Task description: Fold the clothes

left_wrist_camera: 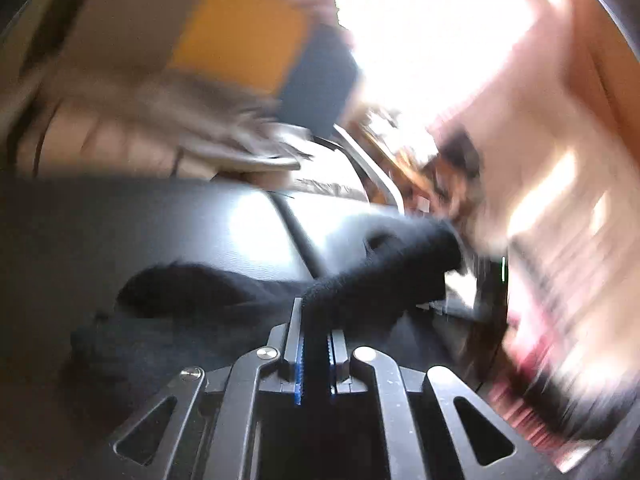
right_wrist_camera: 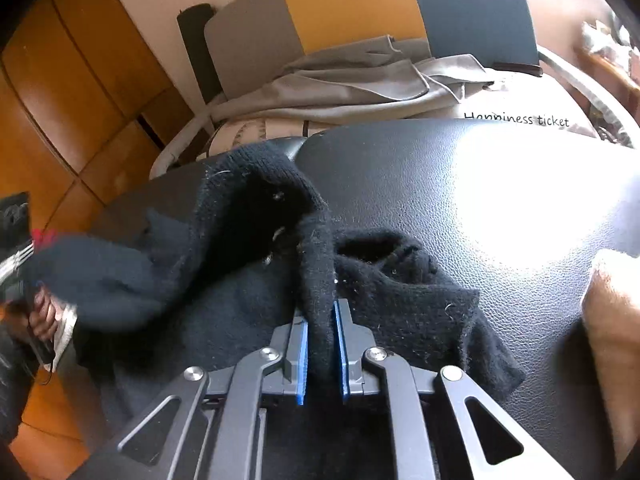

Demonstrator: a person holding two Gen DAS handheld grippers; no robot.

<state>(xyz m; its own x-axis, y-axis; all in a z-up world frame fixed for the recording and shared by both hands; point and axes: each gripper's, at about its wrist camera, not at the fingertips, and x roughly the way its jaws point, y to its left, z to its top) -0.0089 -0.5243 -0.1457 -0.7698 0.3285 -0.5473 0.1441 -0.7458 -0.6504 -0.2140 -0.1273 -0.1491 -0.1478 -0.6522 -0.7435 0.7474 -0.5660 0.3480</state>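
Nearest the right wrist camera, the right gripper (right_wrist_camera: pixel 321 316) has its jaws closed narrowly on a thick fold of a black knitted garment (right_wrist_camera: pixel 400 292), the blue pads (right_wrist_camera: pixel 303 354) pressing the wool from both sides. From that pinch the knit rises in a hooded loop toward the far left of a black leather seat (right_wrist_camera: pixel 460 184), and the rest of it lies crumpled on the seat's near left part, one end spreading flat toward the near right. A bright patch of light glares on the leather's right half. At the left edge of this view a hand (right_wrist_camera: pixel 42 314) holds the other tool, blurred, with dark knit running up to it.

The left wrist view is badly smeared. The left gripper (left_wrist_camera: pixel 316 340) likewise has its jaws narrowed on a band of the same black knit, which stretches from the pinch up and to the right, above the seat surface.

Beyond the seat's far edge a grey garment (right_wrist_camera: pixel 360 80) lies rumpled on a white cushion (right_wrist_camera: pixel 520 104) printed "Happiness ticket". Behind them stands a panel of grey, yellow and dark blue blocks (right_wrist_camera: pixel 352 4). Orange wooden floorboards (right_wrist_camera: pixel 60 92) show off the seat's left side. A tan shape at the right edge is too unclear to name.
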